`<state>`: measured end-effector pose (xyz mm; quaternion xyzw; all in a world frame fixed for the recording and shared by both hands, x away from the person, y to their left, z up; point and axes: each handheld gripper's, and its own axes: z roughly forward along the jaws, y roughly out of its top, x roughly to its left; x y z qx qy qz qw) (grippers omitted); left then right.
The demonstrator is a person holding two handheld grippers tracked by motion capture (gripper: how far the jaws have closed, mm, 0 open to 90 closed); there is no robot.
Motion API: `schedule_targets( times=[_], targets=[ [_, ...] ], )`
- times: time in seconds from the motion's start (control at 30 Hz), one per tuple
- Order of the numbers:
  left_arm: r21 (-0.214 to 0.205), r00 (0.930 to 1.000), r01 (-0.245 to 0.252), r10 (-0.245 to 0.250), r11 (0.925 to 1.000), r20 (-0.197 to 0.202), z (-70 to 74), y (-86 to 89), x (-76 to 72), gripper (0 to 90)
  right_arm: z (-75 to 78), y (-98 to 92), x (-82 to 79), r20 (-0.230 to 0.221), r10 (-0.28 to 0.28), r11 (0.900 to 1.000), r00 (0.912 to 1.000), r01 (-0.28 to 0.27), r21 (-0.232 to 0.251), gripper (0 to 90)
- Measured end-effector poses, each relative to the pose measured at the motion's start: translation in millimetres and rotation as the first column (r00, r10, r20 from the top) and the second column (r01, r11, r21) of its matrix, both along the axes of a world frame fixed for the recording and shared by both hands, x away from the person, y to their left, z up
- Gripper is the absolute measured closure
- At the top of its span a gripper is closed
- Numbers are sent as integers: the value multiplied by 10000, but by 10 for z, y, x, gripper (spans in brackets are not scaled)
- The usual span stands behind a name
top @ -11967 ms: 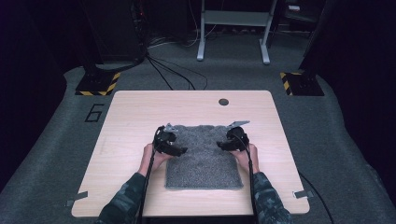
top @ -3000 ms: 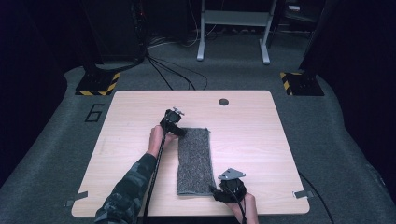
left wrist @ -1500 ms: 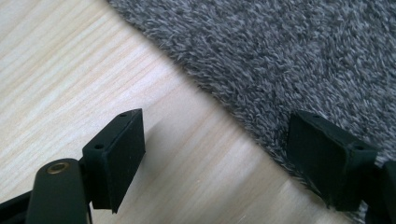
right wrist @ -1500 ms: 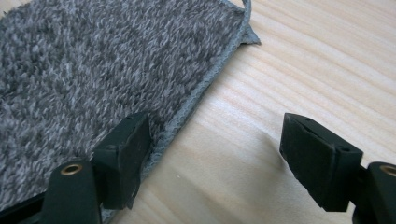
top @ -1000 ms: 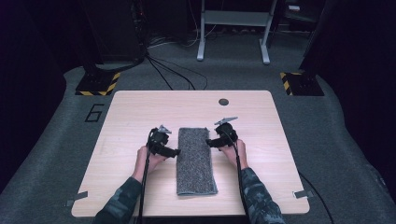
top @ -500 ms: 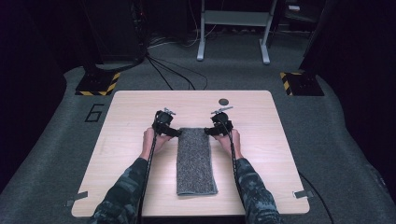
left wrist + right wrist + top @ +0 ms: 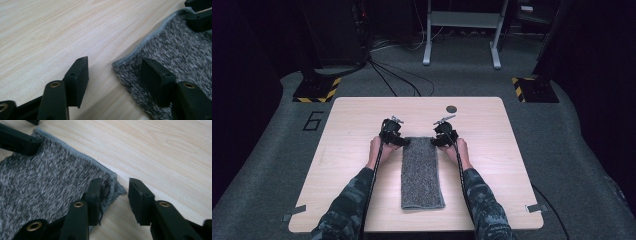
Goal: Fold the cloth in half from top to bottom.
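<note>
Towel [image 7: 422,171] lies mid-table [image 7: 492,165], folded into a narrow strip. Left gripper [image 7: 113,72] and right gripper [image 7: 115,196] each straddle a far corner, jaws part-open and just closing, pads not yet clamped. Lengthwise fold judged done; cross fold appears outstanding.

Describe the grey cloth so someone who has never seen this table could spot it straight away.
On the pale wooden table, look between the person's two forearms. The folded grey towel lies there as a long narrow strip, its far corners at the tongs; it is the one fuzzy, speckled thing, unlike the small dark disc beyond.
</note>
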<state>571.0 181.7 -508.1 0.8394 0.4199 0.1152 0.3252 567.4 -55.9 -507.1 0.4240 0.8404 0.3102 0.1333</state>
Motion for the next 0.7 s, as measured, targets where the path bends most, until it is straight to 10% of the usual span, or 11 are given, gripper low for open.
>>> schedule_targets(
  times=[0.47,0.7],
  targets=[
    [226,9994,298,-301,9993,145,14,-124,-15,688,-36,-42,-11,-334,-309,9950,9990,339,935,861],
    [-21,9992,379,-379,9993,-116,14,-135,9,830,-8,22,-16,-176,-207,9991,9996,213,374,869]
  ],
)
